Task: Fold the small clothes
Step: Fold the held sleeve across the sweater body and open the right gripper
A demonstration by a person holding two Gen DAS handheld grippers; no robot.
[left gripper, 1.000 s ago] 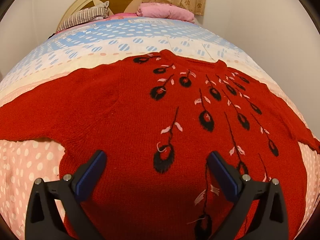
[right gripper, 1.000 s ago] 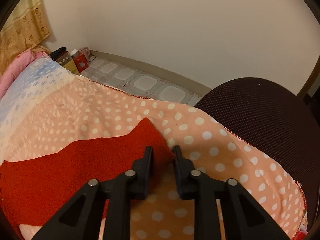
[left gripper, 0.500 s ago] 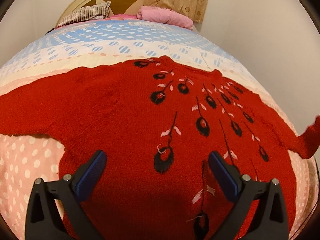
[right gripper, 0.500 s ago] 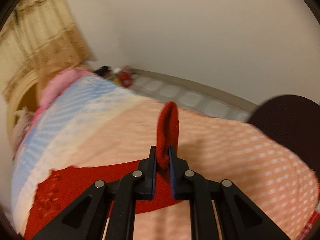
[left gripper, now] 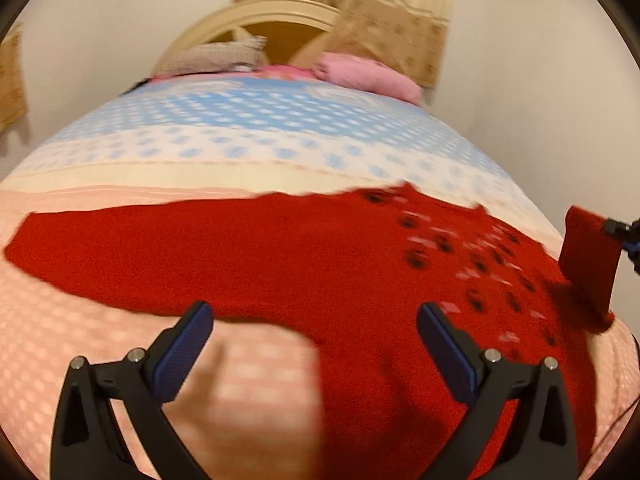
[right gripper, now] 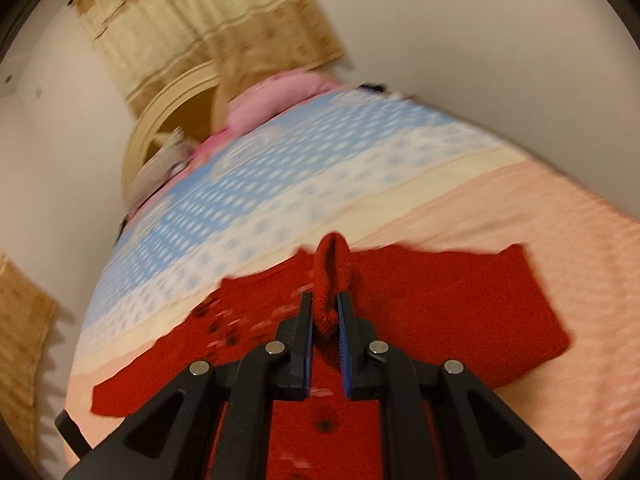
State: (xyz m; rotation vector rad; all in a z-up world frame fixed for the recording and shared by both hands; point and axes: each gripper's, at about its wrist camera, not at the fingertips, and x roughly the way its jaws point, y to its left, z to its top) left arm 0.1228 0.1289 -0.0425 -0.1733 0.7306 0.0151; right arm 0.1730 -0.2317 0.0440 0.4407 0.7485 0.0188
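Observation:
A red knit sweater (left gripper: 304, 256) with black and white feather marks lies spread on the bed. My left gripper (left gripper: 314, 340) is open and empty, hovering over the sweater's lower left edge. My right gripper (right gripper: 325, 322) is shut on the cuff of the sweater's right sleeve (right gripper: 331, 276) and holds it lifted over the sweater body (right gripper: 448, 312). In the left wrist view the raised sleeve (left gripper: 586, 260) hangs at the far right, with the right gripper's tip (left gripper: 624, 230) beside it.
The bedspread (left gripper: 256, 132) is dotted, blue and white far off, pink close by. Pink pillows (left gripper: 364, 76) and a striped pillow (left gripper: 216, 56) lie at the cream headboard (left gripper: 256, 20). Curtains (right gripper: 208, 28) hang behind. A wall runs along the right.
My right gripper has carried the pinched sleeve up and inward over the sweater. My left gripper has shifted left toward the sweater's left sleeve. Both views are blurred by motion.

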